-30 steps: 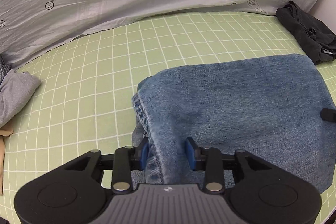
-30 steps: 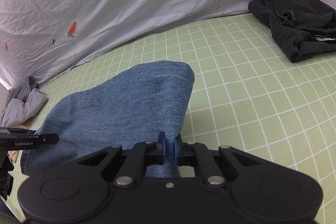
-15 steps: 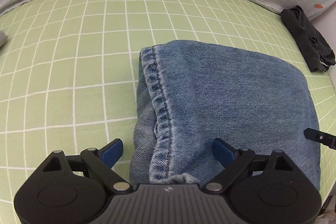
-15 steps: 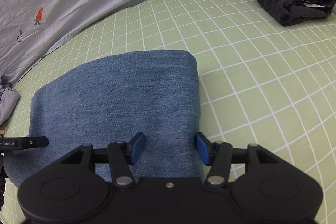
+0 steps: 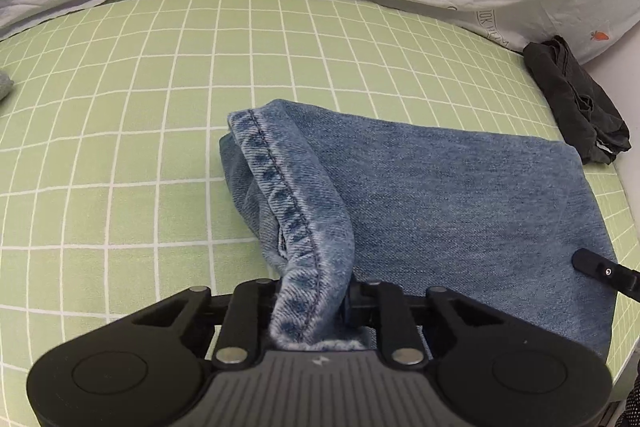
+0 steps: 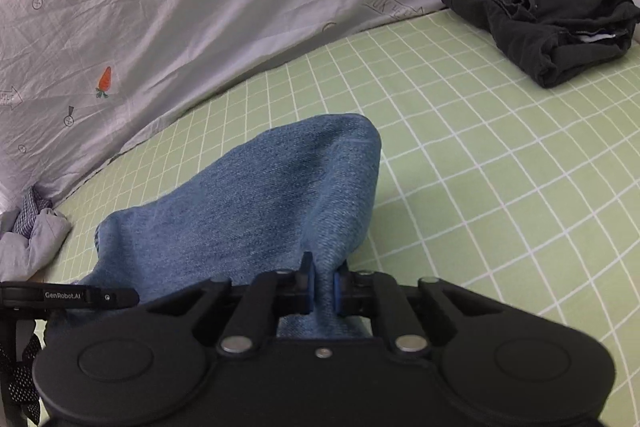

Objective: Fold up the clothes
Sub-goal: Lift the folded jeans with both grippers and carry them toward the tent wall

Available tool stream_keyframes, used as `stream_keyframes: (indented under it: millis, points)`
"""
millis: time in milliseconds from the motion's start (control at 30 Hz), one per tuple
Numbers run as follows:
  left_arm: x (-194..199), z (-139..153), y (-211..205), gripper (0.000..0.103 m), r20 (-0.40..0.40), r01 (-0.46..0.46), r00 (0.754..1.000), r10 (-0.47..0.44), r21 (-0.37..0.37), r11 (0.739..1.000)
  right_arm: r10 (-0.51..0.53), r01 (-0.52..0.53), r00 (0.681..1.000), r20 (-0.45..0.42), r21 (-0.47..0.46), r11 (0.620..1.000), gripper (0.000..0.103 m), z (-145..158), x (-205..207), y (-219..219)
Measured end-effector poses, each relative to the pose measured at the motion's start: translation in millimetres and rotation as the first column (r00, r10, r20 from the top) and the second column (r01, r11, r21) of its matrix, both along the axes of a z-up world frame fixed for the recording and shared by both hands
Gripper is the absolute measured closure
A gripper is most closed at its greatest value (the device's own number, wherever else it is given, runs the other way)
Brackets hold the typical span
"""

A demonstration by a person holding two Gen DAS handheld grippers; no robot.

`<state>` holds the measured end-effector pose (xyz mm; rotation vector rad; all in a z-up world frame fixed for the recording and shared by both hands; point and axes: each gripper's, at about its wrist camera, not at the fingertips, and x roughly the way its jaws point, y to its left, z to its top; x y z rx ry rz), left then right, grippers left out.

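**Both claws re-gripped on the jeans, ready for the next fold**

Nearest me, my left claw (image 5: 314,301) has just closed and now pinches the thick stitched hem of the jeans (image 5: 440,195), the denim bunched tight between its jaws. My right claw (image 6: 321,287) has likewise just closed, nipping a thin ridge of the same cloth on the right edge. The jeans lie folded on the green checked sheet (image 5: 132,131), near the front edge. I judge a further fold is starting: next I must lift both corners together, evenly, and carry them away from me. Far right sits a dark garment (image 6: 548,23); behind it all, the grey printed sheet (image 6: 200,7).
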<state>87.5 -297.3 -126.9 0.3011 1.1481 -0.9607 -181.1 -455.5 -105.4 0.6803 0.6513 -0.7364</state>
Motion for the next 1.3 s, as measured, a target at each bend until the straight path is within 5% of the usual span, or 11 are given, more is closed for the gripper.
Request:
stream_keyframes:
  millis: [133, 333, 767, 1000, 1200, 1300]
  points:
    - [-29, 30, -16, 0.084, -0.037, -0.016, 0.999, 0.014, -0.062, 0.998, 0.023, -0.018, 0.998, 0.066, -0.079, 0.997, 0.094, 44, -20, -18]
    - [-96, 69, -82, 0.084, 0.054, 0.013, 0.999, -0.005, -0.136, 0.991, 0.016, 0.009, 0.99, 0.14, -0.177, 0.984, 0.094, 92, -77, -75]
    - [-211, 116, -288, 0.084, 0.097, 0.116, 0.991, -0.094, -0.269, 0.956, -0.049, 0.112, 0.973, 0.224, -0.279, 0.954, 0.094, 145, -214, -237]
    - [-220, 144, -417, 0.084, 0.132, 0.189, 0.979, -0.153, -0.329, 0.925, -0.089, 0.181, 0.959, 0.269, -0.338, 0.924, 0.094, 167, -226, -346]
    - [-209, 116, -505, 0.083, 0.166, 0.203, 0.973, -0.157, -0.311, 0.928, -0.156, 0.22, 0.967, 0.203, -0.345, 0.912, 0.094, 119, -221, -454]
    - [-195, 62, -538, 0.079, 0.09, 0.152, 0.986, -0.138, -0.186, 0.971, -0.208, 0.223, 0.975, 0.084, -0.289, 0.931, 0.093, 67, -210, -503]
